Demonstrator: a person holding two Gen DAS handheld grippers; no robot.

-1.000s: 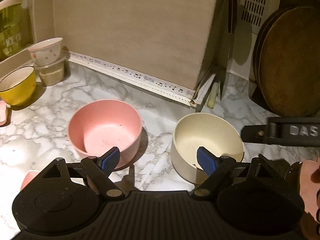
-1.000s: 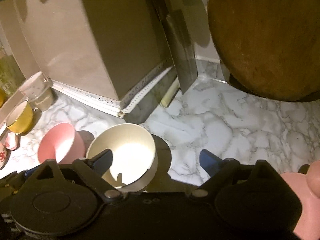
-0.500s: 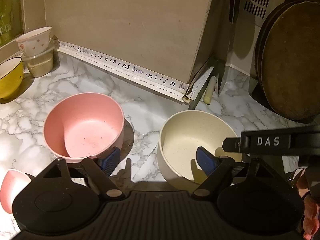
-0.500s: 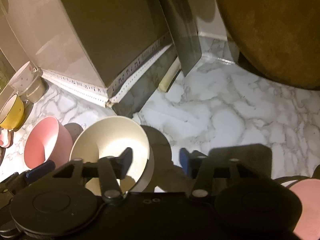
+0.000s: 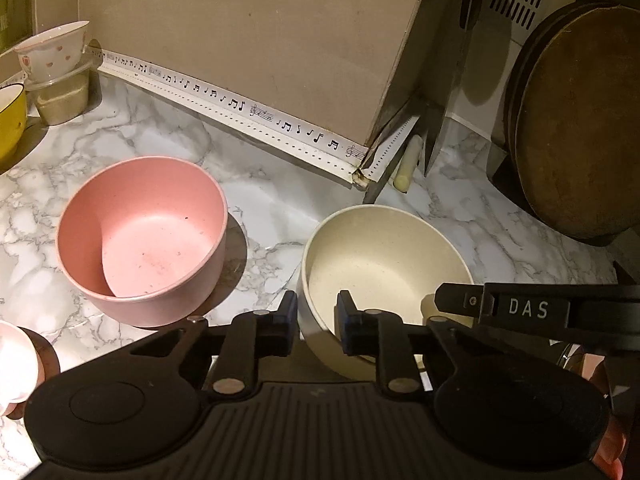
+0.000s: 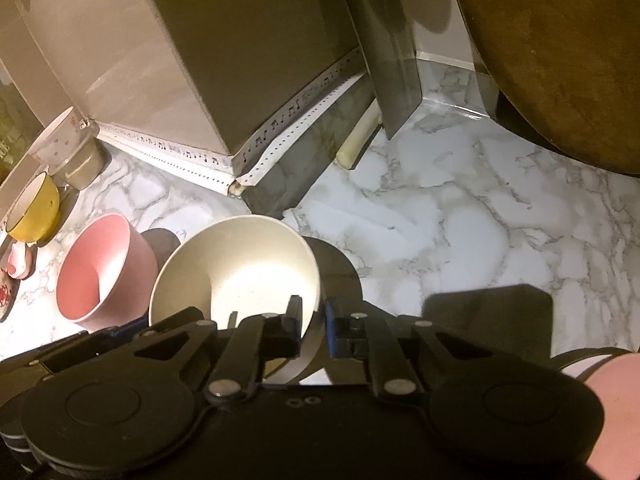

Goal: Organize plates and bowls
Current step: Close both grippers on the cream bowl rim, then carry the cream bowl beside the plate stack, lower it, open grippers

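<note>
I am pinching the round cream plastic bowl (image 5: 384,264) on the marble counter (image 6: 460,232) with both tools: left gripper (image 5: 317,316) and right gripper (image 6: 312,326) are each nipping its rim. The round pink plastic bowl (image 5: 148,236) is sitting just beside, unstacked, so sorting looks barely started.

White marble-veined table (image 5: 260,208). Resting on it: pink bowl (image 5: 144,240) at left, cream bowl (image 5: 380,268) just right of it, yellow bowl (image 5: 10,120) far left, round wooden board (image 5: 580,120) leaning far right.
</note>
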